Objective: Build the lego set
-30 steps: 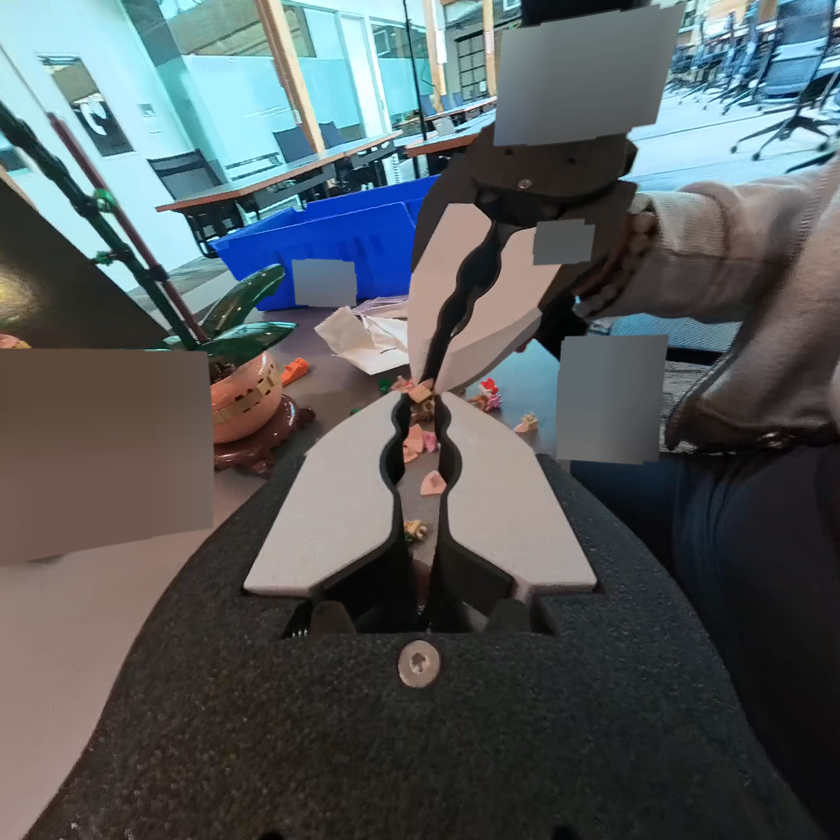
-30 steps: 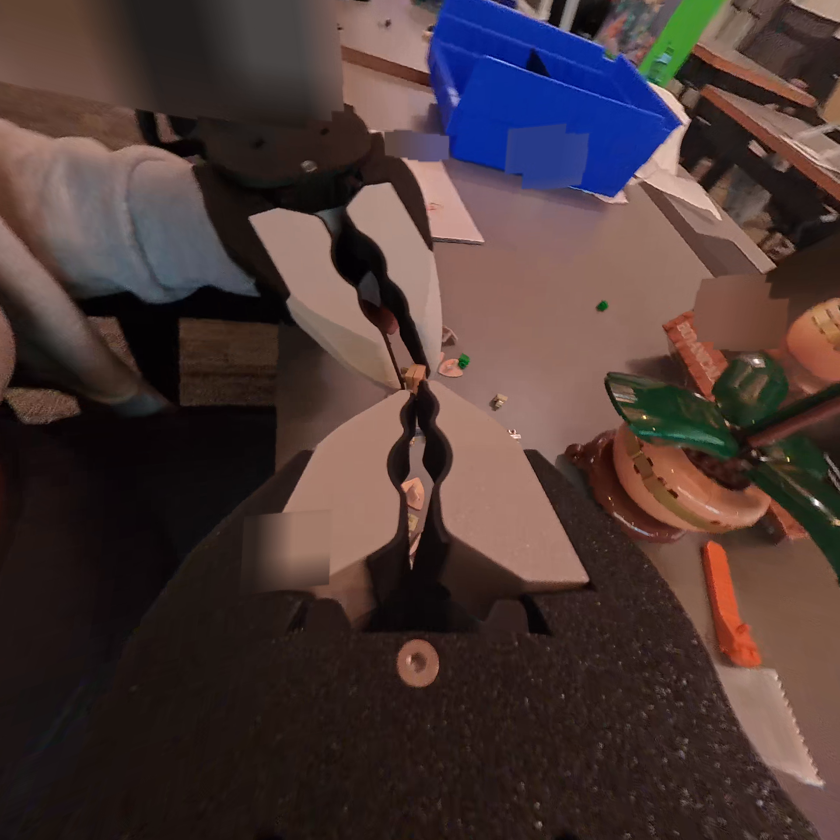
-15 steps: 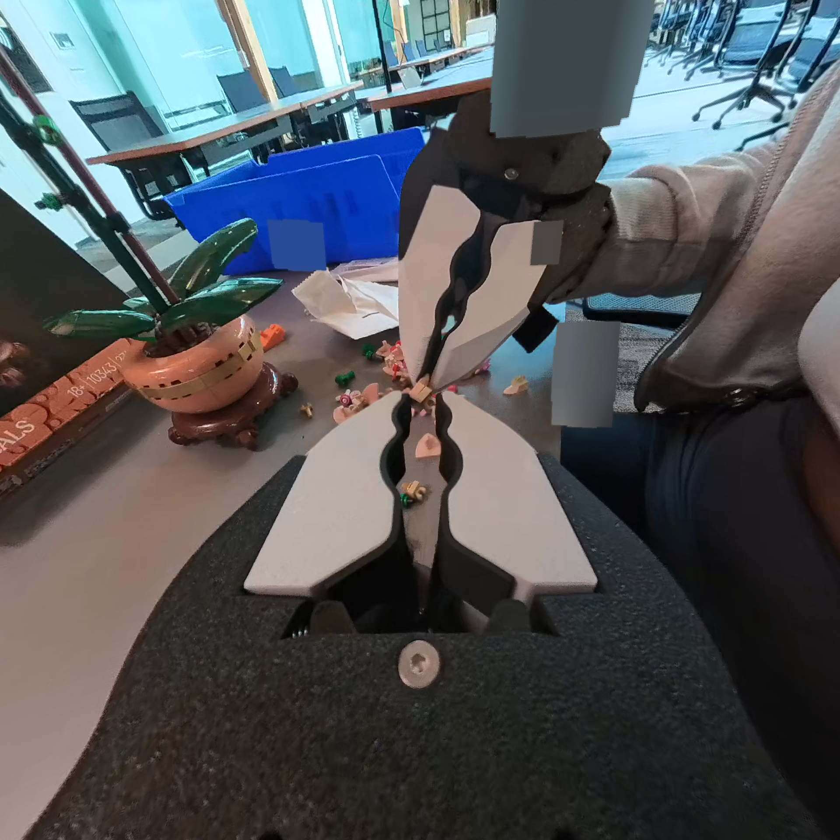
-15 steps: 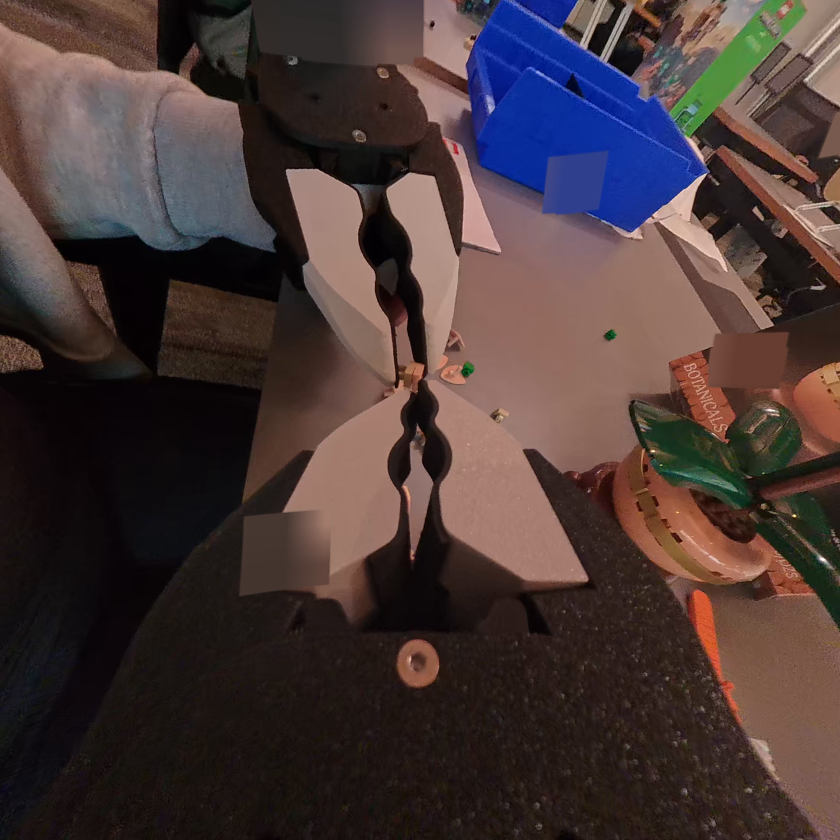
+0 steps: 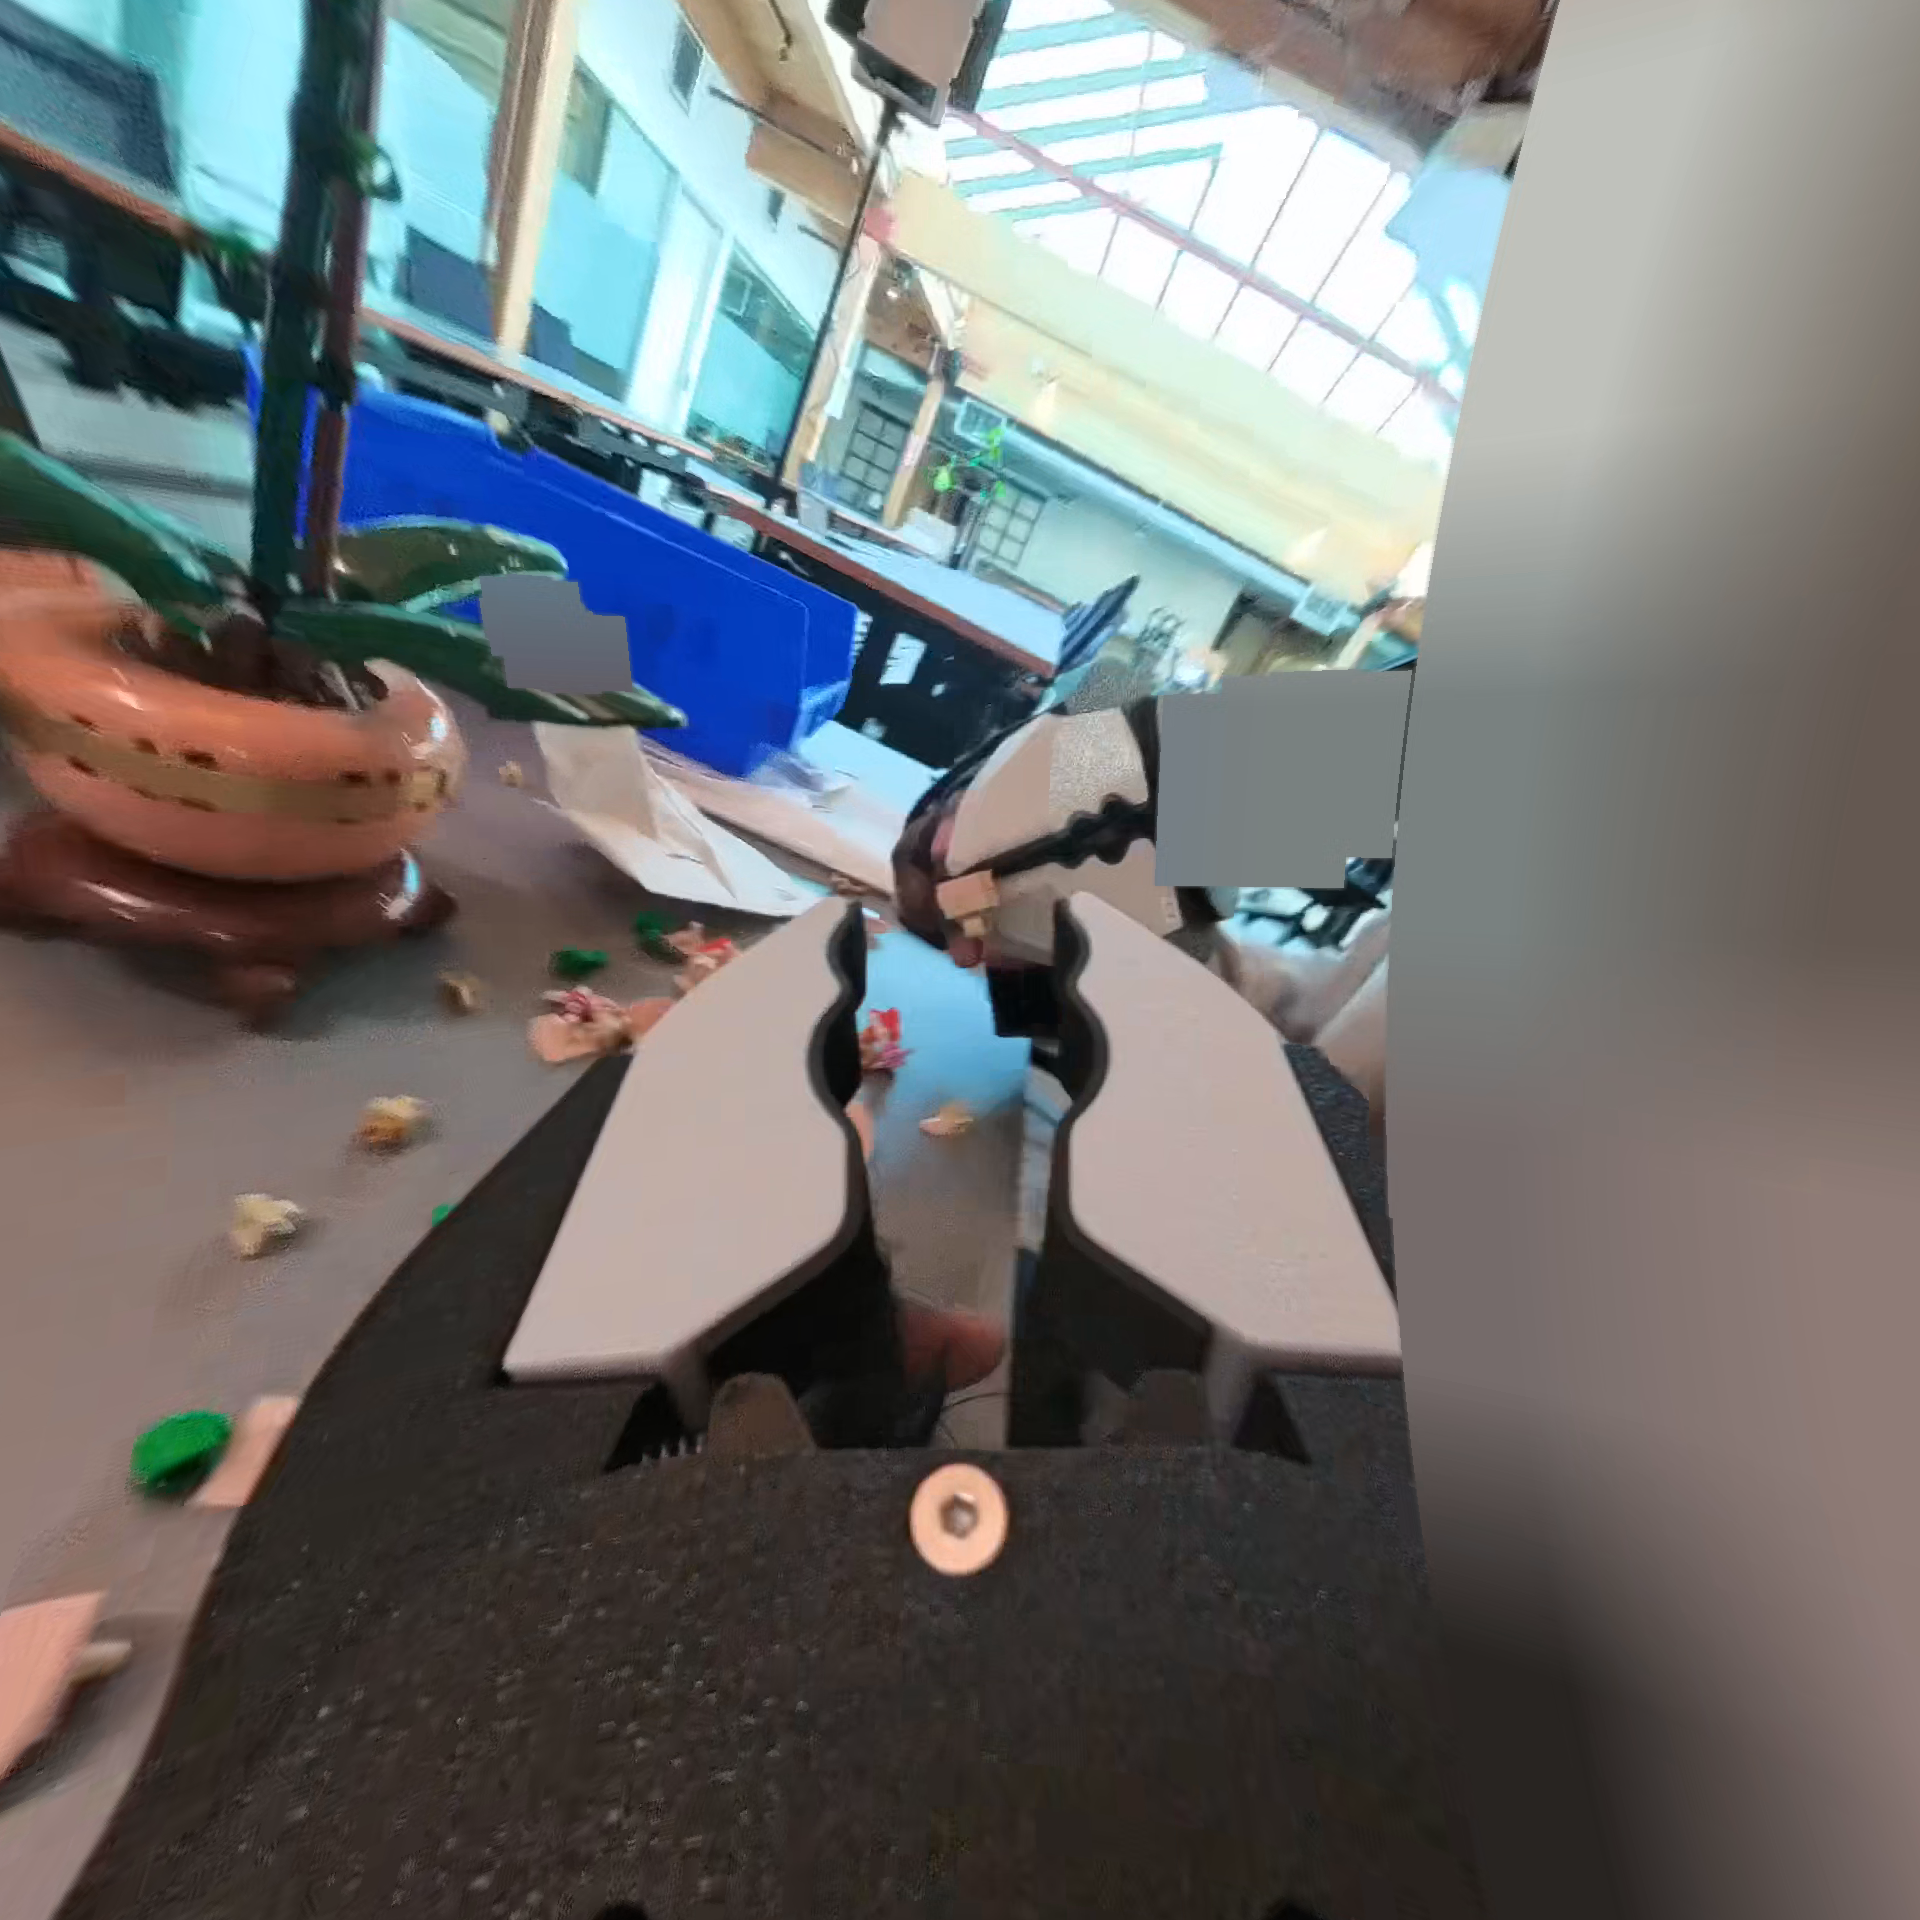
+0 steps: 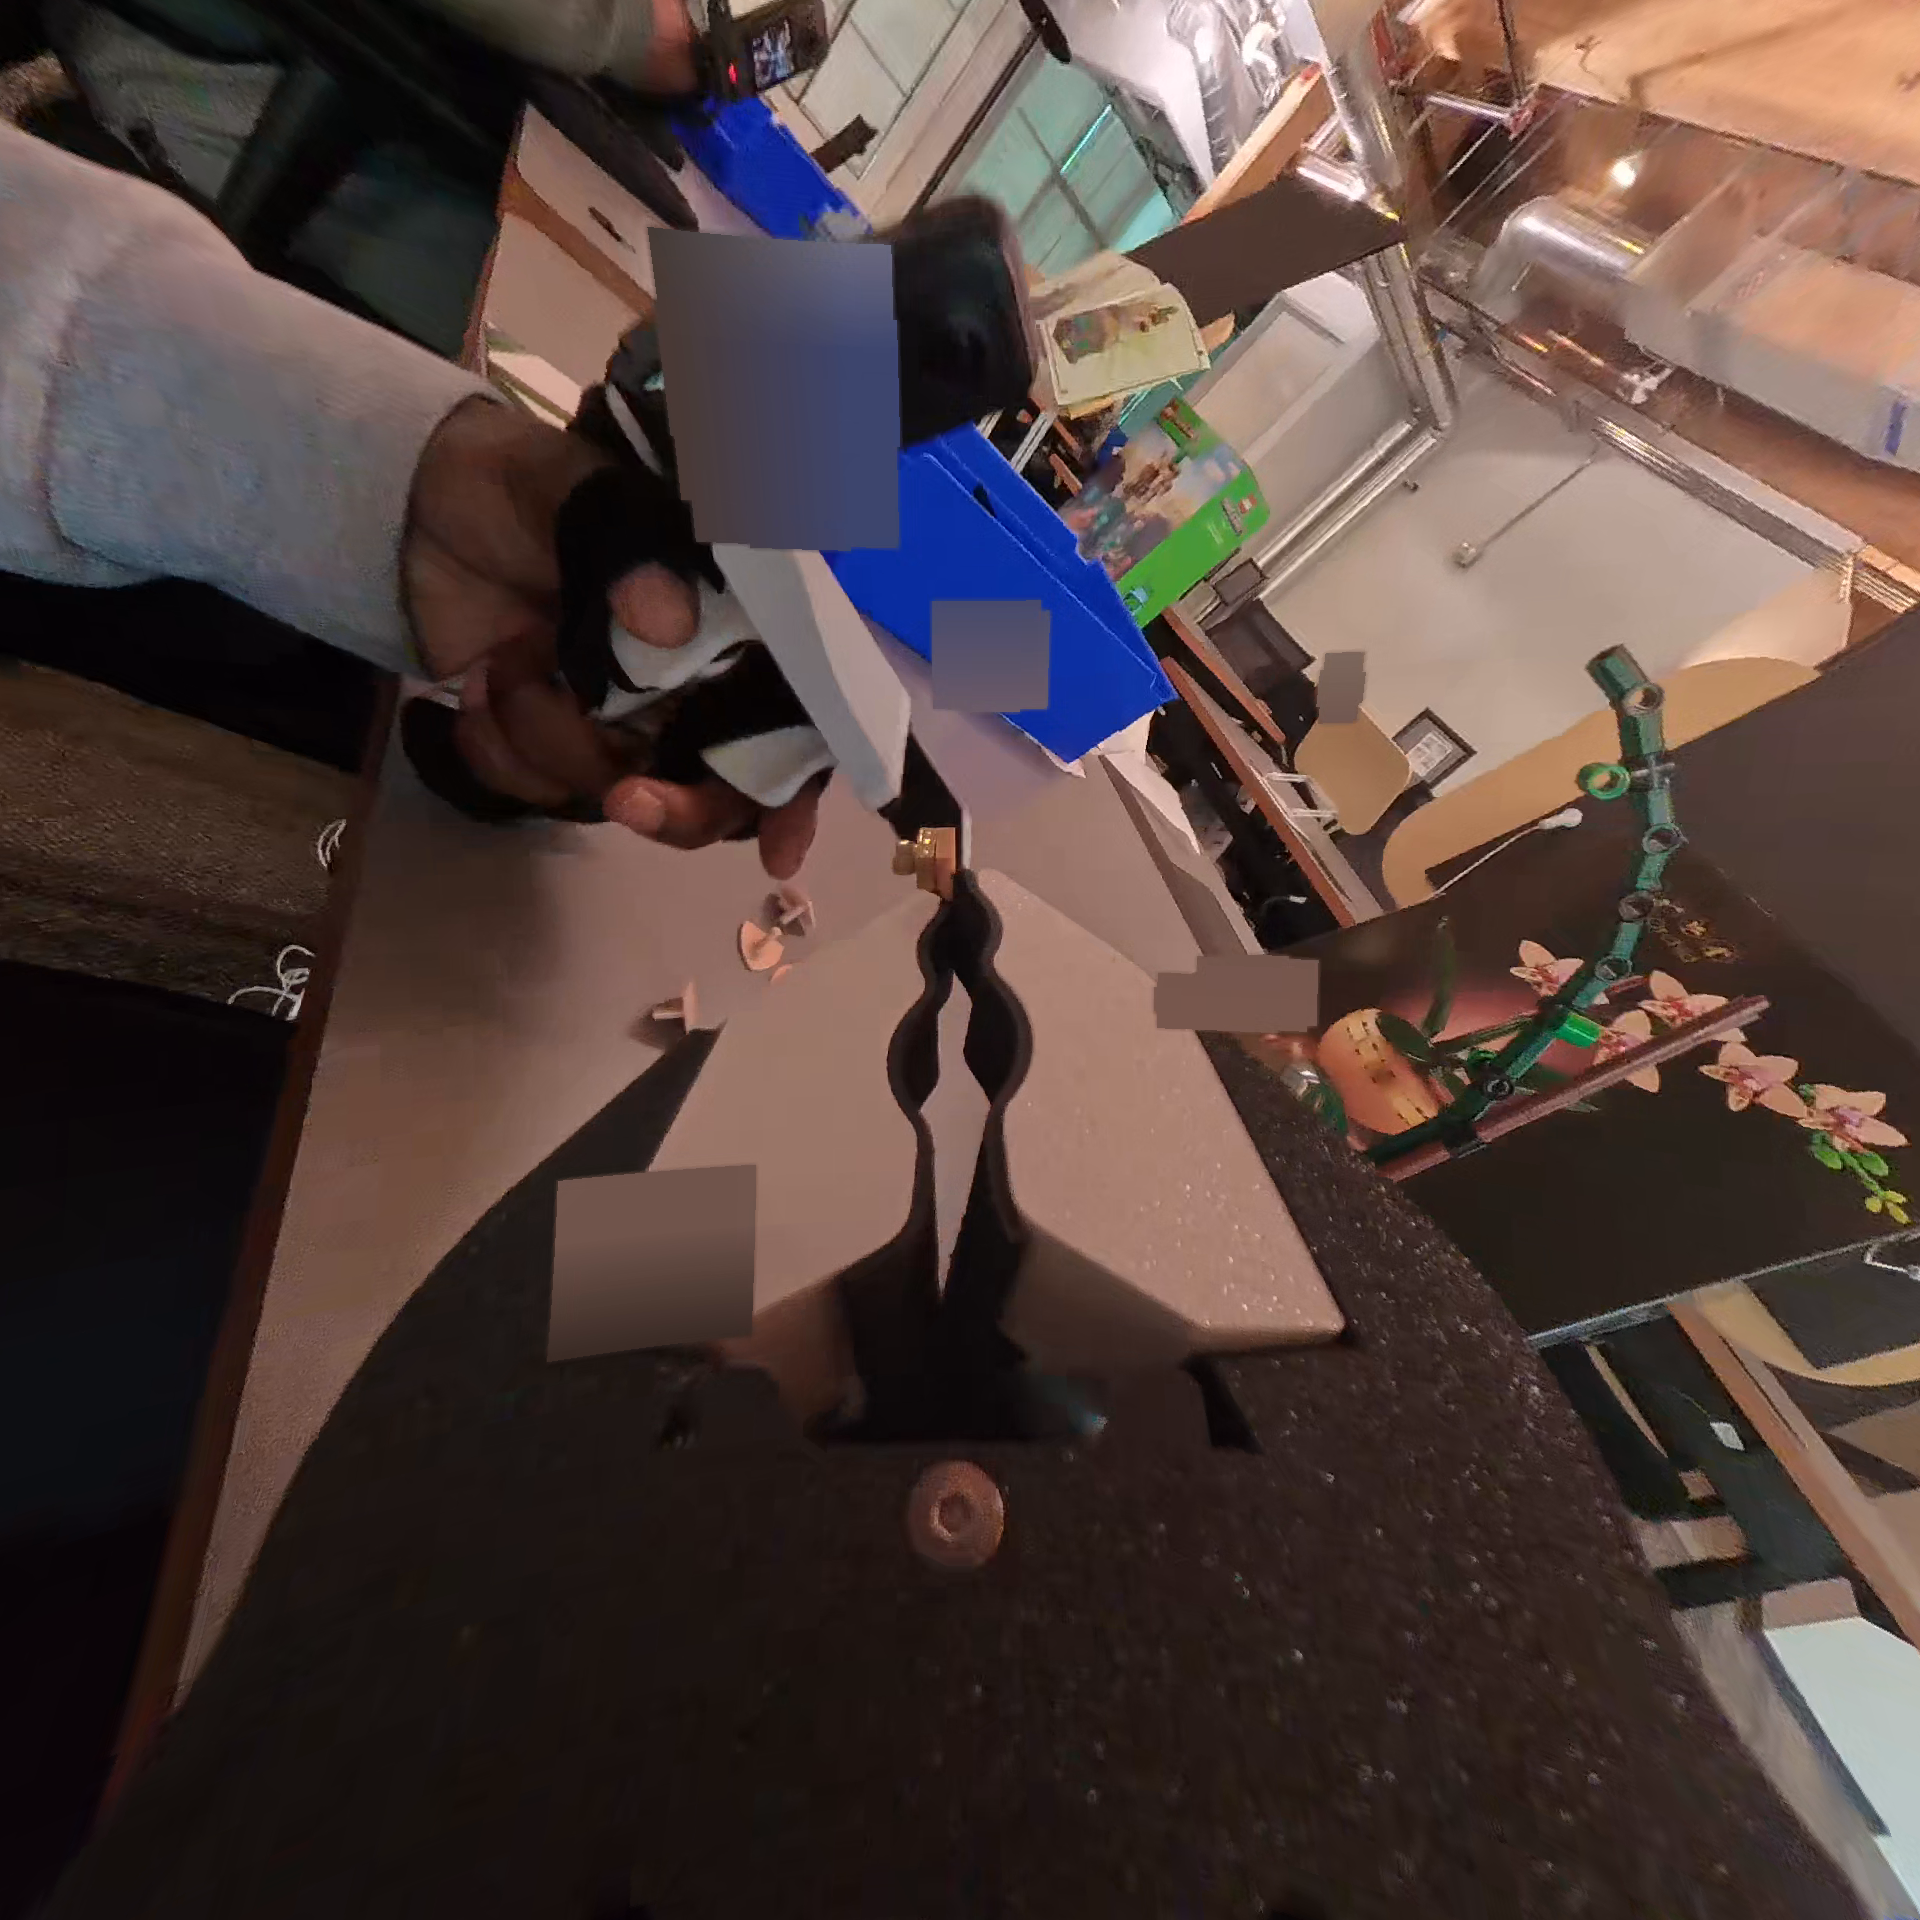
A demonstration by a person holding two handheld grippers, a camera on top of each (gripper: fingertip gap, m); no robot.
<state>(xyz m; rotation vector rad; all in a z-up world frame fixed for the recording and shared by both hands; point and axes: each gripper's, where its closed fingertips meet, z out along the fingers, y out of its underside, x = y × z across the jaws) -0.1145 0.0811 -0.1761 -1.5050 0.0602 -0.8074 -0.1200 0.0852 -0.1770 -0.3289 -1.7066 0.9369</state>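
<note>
Between right claw (image 6: 951, 883) tips: tan piece (image 6: 928, 858).

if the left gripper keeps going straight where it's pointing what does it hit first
Probably the right gripper, which sits just past the open left gripper and pinches a small tan piece; depth is unclear, so it might pass beneath.

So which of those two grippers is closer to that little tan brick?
Right. The right gripper is shut on the tan brick, pinching it at its very tips. The left gripper is open, its tips either side of the brick, apparently not touching.
</note>
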